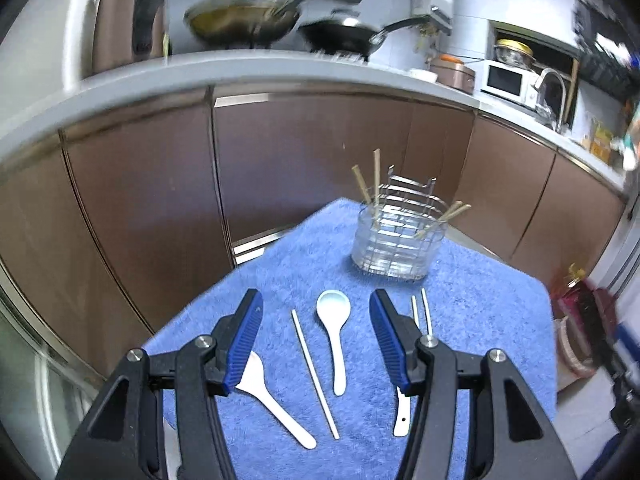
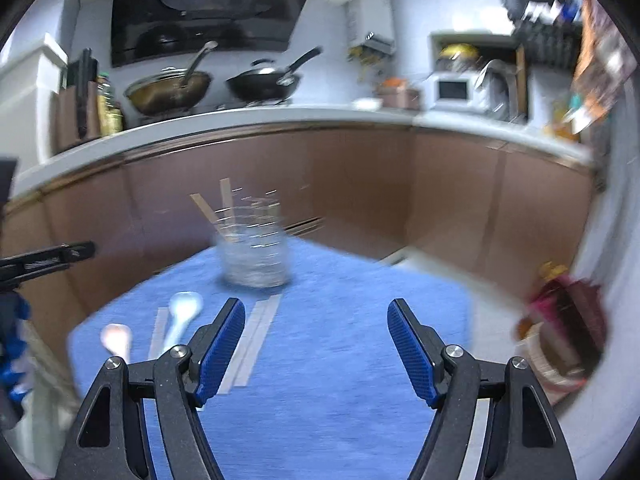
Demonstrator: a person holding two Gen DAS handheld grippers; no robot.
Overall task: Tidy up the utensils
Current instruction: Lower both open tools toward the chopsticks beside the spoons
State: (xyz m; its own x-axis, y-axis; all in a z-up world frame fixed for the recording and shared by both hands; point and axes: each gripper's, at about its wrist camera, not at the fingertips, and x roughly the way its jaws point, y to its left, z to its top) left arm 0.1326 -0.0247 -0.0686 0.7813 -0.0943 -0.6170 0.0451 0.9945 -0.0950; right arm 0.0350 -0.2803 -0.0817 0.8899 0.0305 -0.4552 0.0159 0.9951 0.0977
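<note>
Blue pads of the left gripper (image 1: 316, 312) are held wide open, empty, above a white spoon (image 1: 335, 328); a wire basket (image 1: 394, 236) is seen upper right.

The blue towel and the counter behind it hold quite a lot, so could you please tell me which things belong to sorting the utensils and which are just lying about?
Belongs to the job:
- wire utensil holder, wooden chopsticks already inside
- white soup spoon
- white rice paddle
- white chopstick
- white chopstick pair

Just lying about:
- wok
- black frying pan
- microwave
</note>
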